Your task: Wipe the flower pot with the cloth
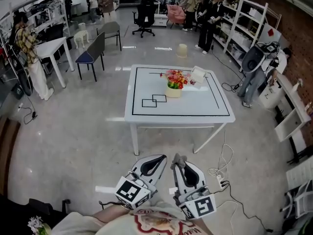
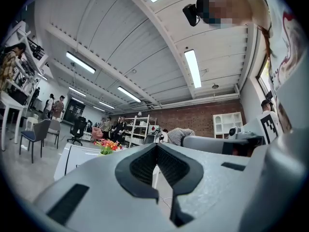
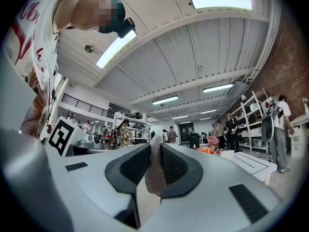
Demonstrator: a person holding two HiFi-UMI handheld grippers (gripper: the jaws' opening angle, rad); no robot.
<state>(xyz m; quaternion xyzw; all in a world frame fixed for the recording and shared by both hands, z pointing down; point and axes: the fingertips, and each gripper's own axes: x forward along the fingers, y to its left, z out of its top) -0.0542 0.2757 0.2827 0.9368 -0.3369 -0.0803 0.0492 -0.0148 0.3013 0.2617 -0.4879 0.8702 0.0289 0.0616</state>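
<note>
The flower pot point(image 1: 172, 92), cream with red and yellow flowers, stands near the middle of a white table point(image 1: 195, 109) some way ahead of me. Both grippers are low in the head view, over the floor short of the table. My left gripper point(image 1: 162, 157) is shut with nothing between its jaws point(image 2: 157, 147). My right gripper point(image 1: 176, 160) is shut on a small grey knitted cloth point(image 3: 155, 172), whose end sticks out past the jaw tips point(image 1: 180, 159). The flowers point(image 2: 107, 146) show far off in the left gripper view, and small at the right in the right gripper view point(image 3: 208, 150).
A white box point(image 1: 198, 75) sits on the table behind the pot, and black outlines are taped on the top. Cables and a power strip point(image 1: 221, 179) lie on the floor at my right. Chairs point(image 1: 96, 50), shelves point(image 1: 244, 23) and several people stand around the room.
</note>
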